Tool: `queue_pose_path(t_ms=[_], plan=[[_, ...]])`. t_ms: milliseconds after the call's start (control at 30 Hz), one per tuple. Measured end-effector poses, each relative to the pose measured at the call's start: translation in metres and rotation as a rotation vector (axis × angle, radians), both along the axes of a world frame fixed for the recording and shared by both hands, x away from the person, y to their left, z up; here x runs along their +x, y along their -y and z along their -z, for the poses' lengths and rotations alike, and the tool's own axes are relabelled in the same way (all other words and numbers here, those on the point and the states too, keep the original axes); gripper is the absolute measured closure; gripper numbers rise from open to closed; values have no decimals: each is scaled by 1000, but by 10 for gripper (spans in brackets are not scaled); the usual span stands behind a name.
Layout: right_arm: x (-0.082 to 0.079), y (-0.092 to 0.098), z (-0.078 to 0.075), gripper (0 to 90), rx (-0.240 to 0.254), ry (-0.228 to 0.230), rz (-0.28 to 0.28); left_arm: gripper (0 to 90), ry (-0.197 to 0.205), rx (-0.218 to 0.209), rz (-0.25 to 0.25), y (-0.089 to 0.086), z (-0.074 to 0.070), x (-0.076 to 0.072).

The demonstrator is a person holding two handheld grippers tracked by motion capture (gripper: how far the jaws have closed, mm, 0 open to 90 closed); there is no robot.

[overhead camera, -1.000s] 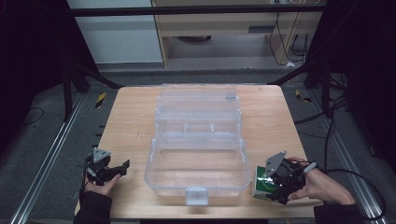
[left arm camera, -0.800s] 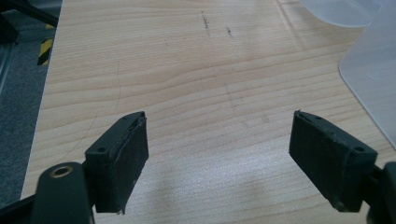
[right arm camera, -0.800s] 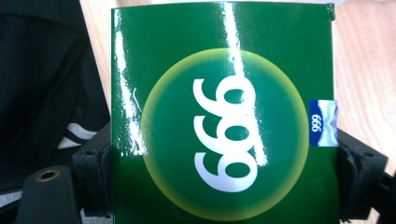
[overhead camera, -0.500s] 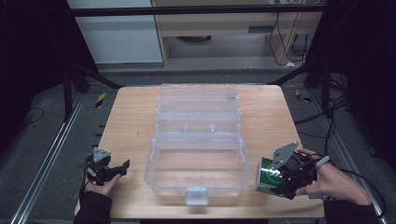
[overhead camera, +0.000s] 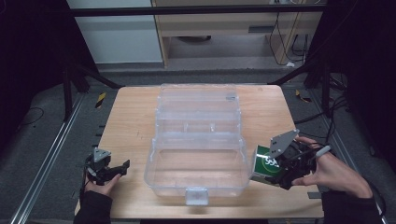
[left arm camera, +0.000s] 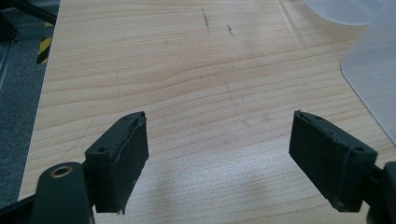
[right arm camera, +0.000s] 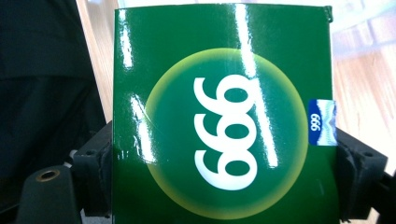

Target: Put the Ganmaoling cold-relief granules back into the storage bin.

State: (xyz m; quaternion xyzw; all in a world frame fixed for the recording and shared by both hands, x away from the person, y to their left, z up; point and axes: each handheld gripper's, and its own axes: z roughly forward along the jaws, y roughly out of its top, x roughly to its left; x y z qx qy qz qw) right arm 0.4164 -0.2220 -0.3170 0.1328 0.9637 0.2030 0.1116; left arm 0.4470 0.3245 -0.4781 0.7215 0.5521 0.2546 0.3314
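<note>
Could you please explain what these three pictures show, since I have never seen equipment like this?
There is no machine here: a person sits at a light wooden table holding a hand-held two-jaw tool in each hand. One picture looks down from above; the other two come from small cameras riding on each tool. On the table stands a large clear plastic storage box with its lid open. The left gripper rests near the table's corner, its black fingers apart with nothing between them. The right gripper is closed on a glossy green carton printed with white numerals, held beside the box's right wall.
</note>
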Motion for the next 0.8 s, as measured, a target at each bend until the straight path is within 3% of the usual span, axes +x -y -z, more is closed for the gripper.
queue_pose_path(t_ms=[300,467,600,800], plan=[[10,-30,-9,161,27,28,-52,191,-1,-3,1,0,0,0],[18,-46,-6,160,47,48,-70,191,-1,-3,1,0,0,1],[22,-59,-3,160,69,39,-78,191,0,-5,1,-1,0,1],[27,-74,7,160,60,40,-99,191,1,-4,2,-1,0,1]])
